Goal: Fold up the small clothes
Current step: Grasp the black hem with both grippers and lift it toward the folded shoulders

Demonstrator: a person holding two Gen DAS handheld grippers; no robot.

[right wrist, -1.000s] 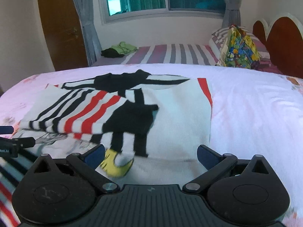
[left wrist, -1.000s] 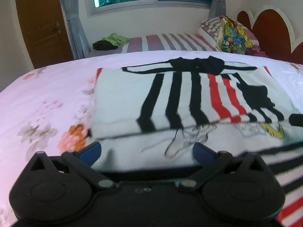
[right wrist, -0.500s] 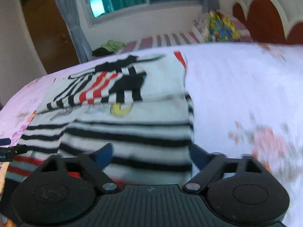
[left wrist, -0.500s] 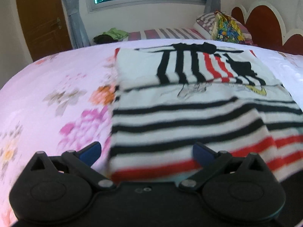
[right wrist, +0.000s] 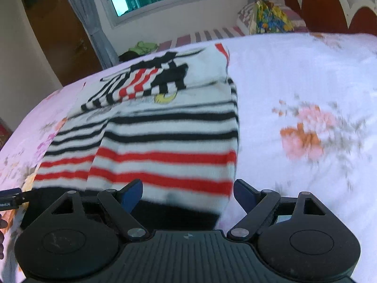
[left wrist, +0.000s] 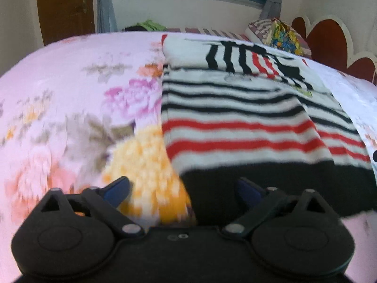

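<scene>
A white sweater (left wrist: pixel 235 118) with black and red stripes and a black hem lies flat on the floral bedsheet (left wrist: pixel 70 94), its sleeves folded across the chest. My left gripper (left wrist: pixel 182 188) hovers at the hem's left corner; its jaws are closing, with the black hem edge between them but clear of the pads. In the right wrist view the sweater (right wrist: pixel 165 136) fills the middle. My right gripper (right wrist: pixel 188 193) stands open over the hem's right corner, pads apart from the cloth. The left gripper's tip (right wrist: pixel 11 195) shows at the left edge.
Beyond the bedsheet (right wrist: pixel 306 94) stands a second bed with a striped sheet (right wrist: pixel 212 35), a green and black clothes pile (right wrist: pixel 141 48) and a colourful bag (right wrist: pixel 271 18). A scalloped headboard (left wrist: pixel 329 37) is at the right, a wooden door (left wrist: pixel 66 7) at the left.
Both grippers have drawn back from the folded sleeves to the sweater's black hem, each near one corner. The jaws of both stand slightly narrower than before.
</scene>
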